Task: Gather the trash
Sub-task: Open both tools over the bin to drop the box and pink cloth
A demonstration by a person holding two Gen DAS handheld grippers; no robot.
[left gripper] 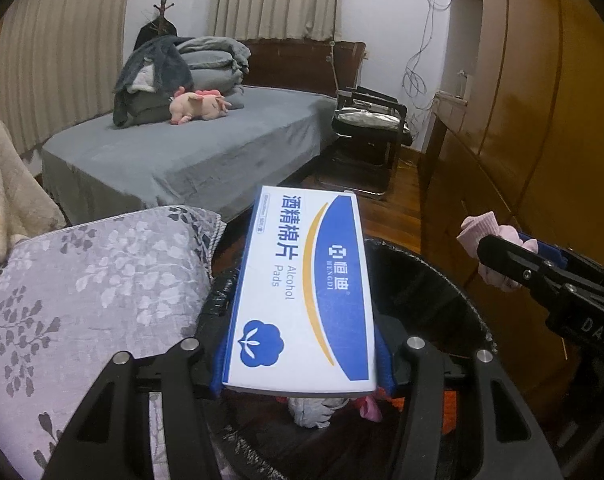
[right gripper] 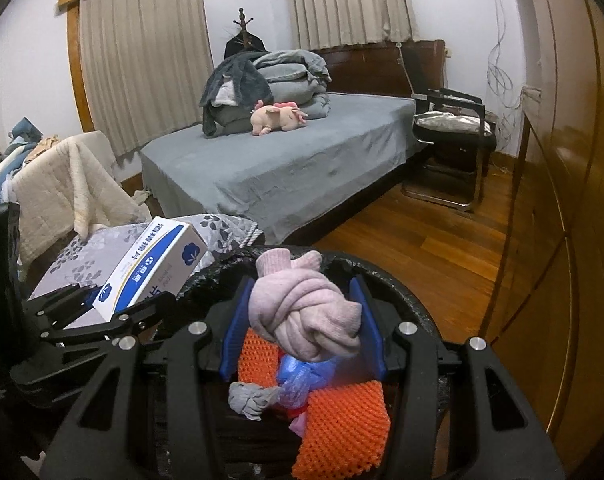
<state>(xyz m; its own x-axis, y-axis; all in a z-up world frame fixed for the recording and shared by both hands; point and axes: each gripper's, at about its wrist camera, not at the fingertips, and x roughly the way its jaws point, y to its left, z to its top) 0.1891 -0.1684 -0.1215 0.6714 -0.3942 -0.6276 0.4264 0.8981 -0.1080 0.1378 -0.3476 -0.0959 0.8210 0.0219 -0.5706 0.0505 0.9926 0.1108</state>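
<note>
My left gripper (left gripper: 302,364) is shut on a white and blue alcohol pads box (left gripper: 302,292) and holds it over the left rim of a black bin (left gripper: 430,280) lined with a black bag. The box also shows in the right wrist view (right gripper: 150,268). My right gripper (right gripper: 302,320) is shut on a knotted pink sock (right gripper: 302,312) above the bin (right gripper: 406,284). In the left wrist view that sock (left gripper: 486,236) is at the right. Inside the bin lie orange foam netting (right gripper: 342,424), a grey knotted sock (right gripper: 250,400) and blue plastic (right gripper: 298,376).
A grey floral cushion (left gripper: 82,292) lies left of the bin. Behind it is a bed with a grey sheet (right gripper: 286,168), folded bedding and a pink plush toy (right gripper: 278,116). A black chair (right gripper: 454,136) stands right of the bed. A wooden wardrobe (right gripper: 562,200) lines the right side.
</note>
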